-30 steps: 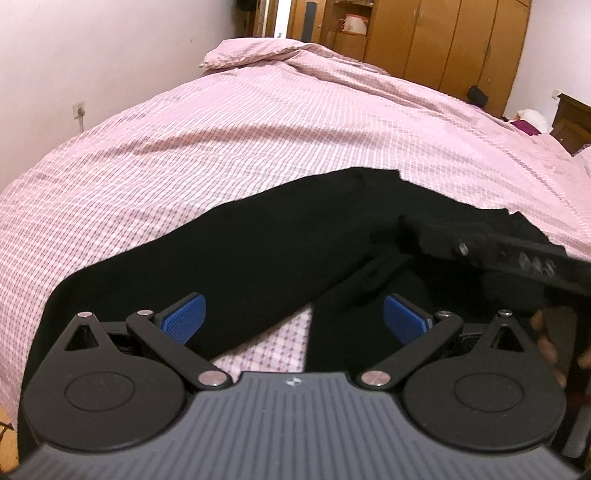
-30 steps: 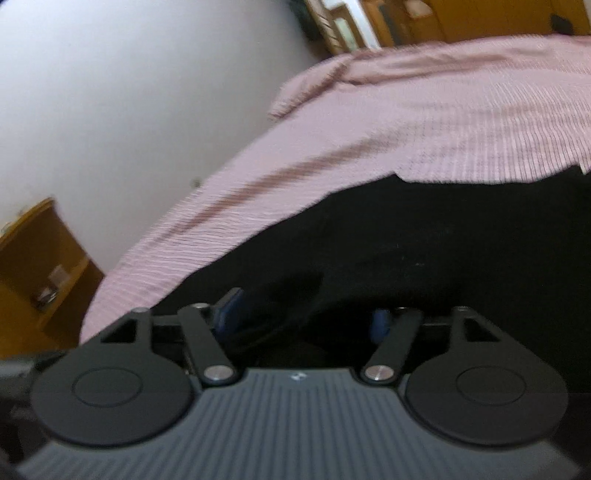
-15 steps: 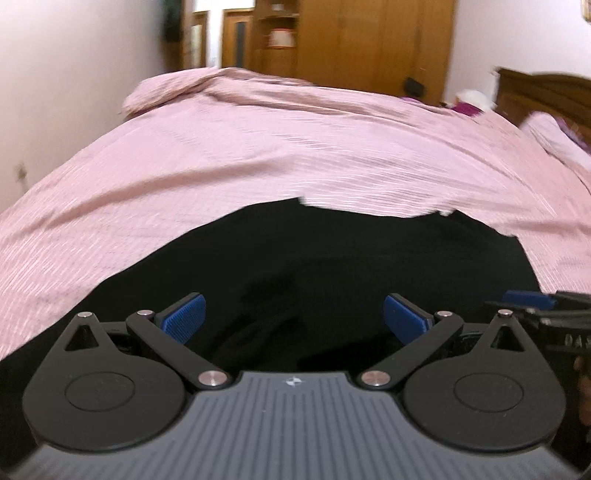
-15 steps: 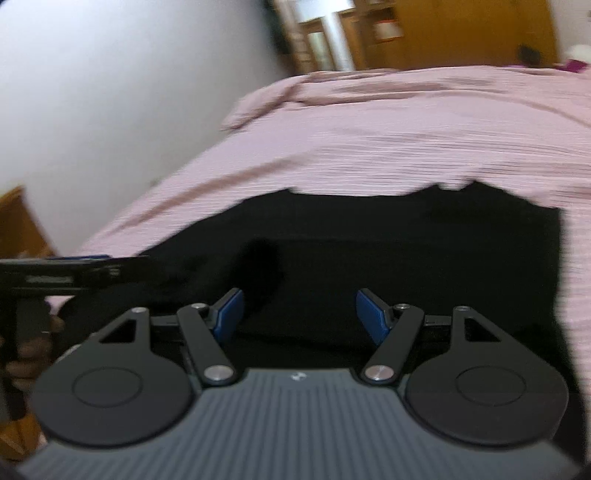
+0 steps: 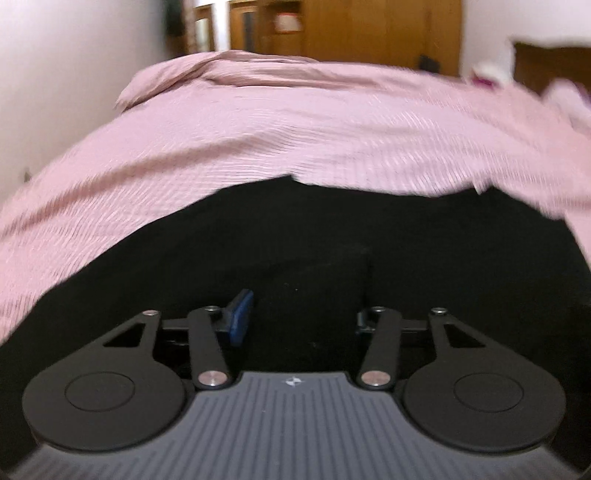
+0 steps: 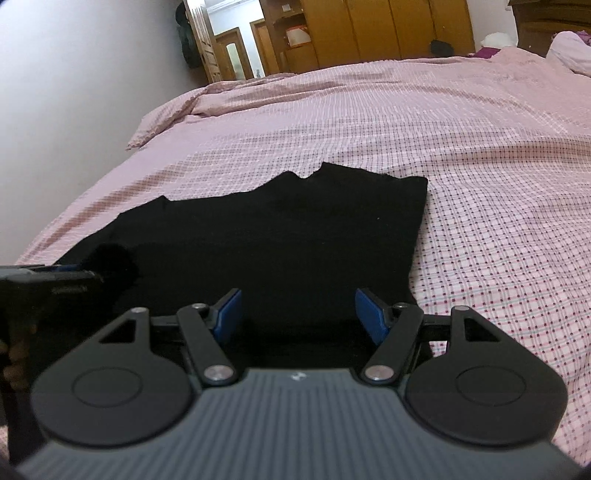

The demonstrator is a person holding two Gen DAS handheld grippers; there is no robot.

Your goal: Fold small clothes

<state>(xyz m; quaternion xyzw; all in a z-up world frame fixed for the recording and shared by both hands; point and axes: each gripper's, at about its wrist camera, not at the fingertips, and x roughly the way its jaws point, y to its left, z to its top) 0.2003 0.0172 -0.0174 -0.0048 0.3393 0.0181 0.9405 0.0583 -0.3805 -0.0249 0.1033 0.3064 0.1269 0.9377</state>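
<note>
Black knit garment (image 6: pixel 280 240), folded flat, lies on the near part of the pink checked bedspread (image 6: pixel 480 166). At its left edge the left gripper (image 5: pixel 299 317) has just been closing, a raised fold of the dark cloth between its blue pads; whether they pinch it I cannot tell. Right gripper (image 6: pixel 297 314) hovers half open over the near hem, holding nothing.

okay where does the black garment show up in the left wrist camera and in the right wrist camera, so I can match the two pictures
Left wrist: the black garment fills the lower middle, blurred, right behind the gripper's fingers.
Right wrist: it lies left of centre on the pink checked bedspread, its straight edge on the right.
Shared landmark: the wooden wardrobe at the top, beyond the bed.
</note>
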